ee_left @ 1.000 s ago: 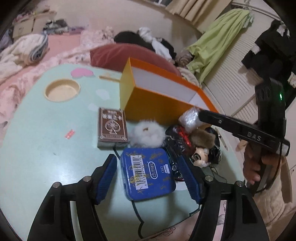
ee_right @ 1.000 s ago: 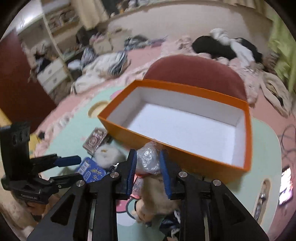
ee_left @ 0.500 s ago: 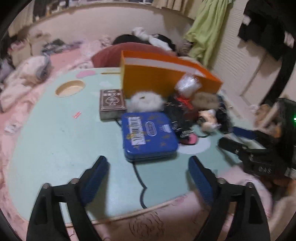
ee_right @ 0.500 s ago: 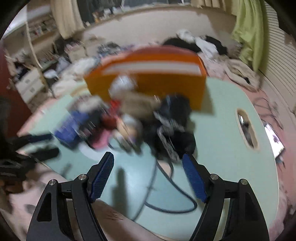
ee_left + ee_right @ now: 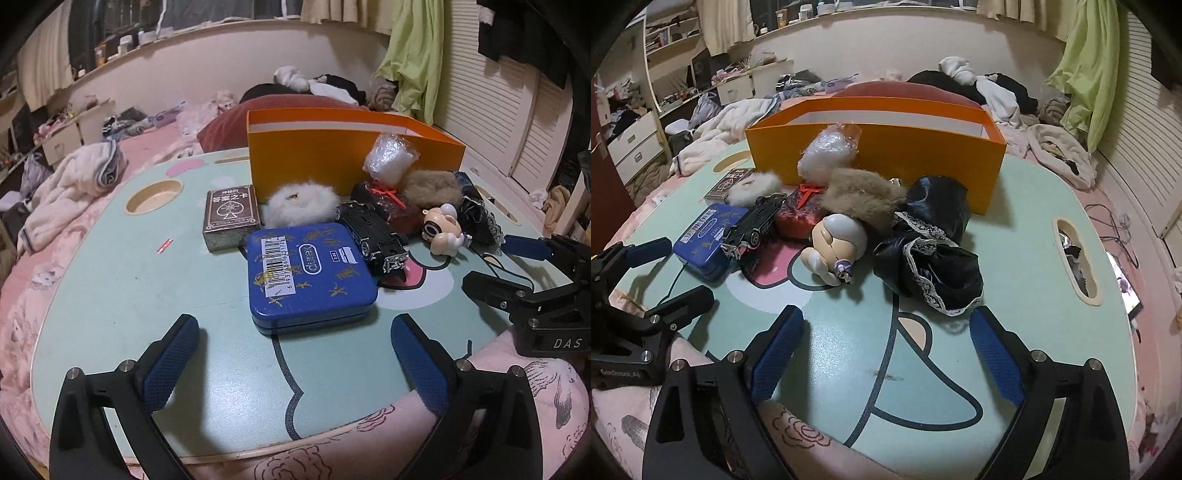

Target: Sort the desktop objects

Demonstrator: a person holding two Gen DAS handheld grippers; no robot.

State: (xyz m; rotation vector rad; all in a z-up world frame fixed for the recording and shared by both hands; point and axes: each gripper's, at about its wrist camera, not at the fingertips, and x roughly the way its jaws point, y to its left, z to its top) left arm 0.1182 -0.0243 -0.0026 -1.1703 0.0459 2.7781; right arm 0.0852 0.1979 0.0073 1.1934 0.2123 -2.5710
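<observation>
Both grippers hang over the near edge of the table (image 5: pixel 110 295), holding nothing.
Left gripper (image 5: pixel 295 354) and right gripper (image 5: pixel 886 354): jaws opening, nothing between. Blue tin (image 5: pixel 308 271), card box (image 5: pixel 229 216) and toy car (image 5: pixel 373 236) lie mid-table before the orange box (image 5: pixel 332 162).

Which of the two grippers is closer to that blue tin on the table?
Left. The left gripper, fingers opening and empty, sits just short of the blue tin, lined up with it. The right gripper, also opening and empty, is off to the tin's side, facing the black lace cloth.
</observation>
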